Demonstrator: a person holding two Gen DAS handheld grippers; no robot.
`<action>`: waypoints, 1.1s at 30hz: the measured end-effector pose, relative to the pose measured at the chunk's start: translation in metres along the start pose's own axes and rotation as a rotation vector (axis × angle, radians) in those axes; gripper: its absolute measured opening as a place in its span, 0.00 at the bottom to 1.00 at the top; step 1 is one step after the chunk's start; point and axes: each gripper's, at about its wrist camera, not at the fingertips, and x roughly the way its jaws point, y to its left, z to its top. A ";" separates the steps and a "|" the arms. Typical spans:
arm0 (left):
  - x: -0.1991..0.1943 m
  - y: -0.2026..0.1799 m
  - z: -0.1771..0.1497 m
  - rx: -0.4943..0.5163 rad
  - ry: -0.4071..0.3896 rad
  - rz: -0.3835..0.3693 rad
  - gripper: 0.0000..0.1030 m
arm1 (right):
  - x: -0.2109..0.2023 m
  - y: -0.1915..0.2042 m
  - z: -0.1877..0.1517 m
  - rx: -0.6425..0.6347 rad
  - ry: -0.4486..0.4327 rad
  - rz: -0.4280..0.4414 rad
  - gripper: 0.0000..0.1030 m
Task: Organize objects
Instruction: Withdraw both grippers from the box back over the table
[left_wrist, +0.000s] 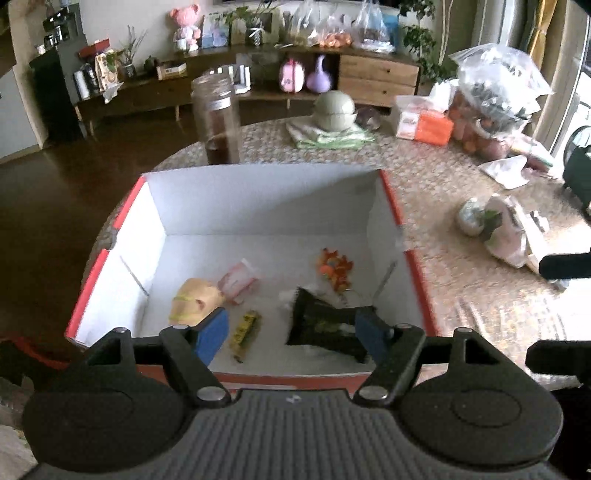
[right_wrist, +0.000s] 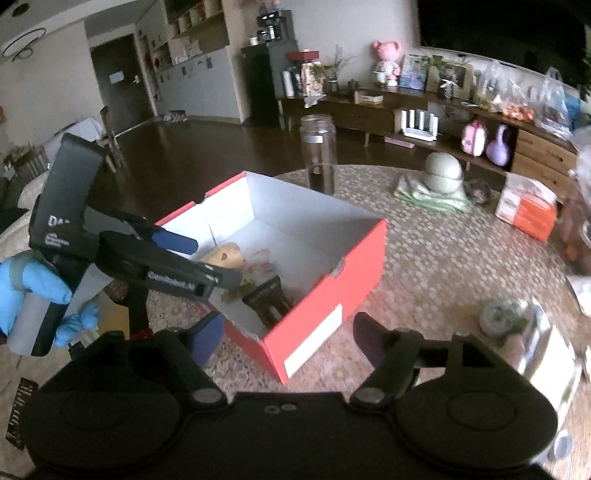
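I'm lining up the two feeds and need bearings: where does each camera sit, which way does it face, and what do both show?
Left wrist: on the left gripper, above the red box's near edge, looking down into it; own open blue-padded fingers show.
Right wrist: on the right gripper, beside the box's corner, facing the room; shows the left gripper and gloved hand.
Shared: box, black packet, glass jar, sideboard.
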 end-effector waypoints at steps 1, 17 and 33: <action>-0.001 -0.004 -0.001 -0.001 -0.004 -0.011 0.74 | -0.004 -0.004 -0.006 0.012 -0.001 -0.006 0.76; 0.001 -0.103 -0.018 0.066 -0.031 -0.146 0.99 | -0.068 -0.081 -0.089 0.160 -0.048 -0.209 0.78; 0.035 -0.193 -0.001 0.156 -0.007 -0.202 0.99 | -0.112 -0.165 -0.141 0.243 -0.043 -0.383 0.78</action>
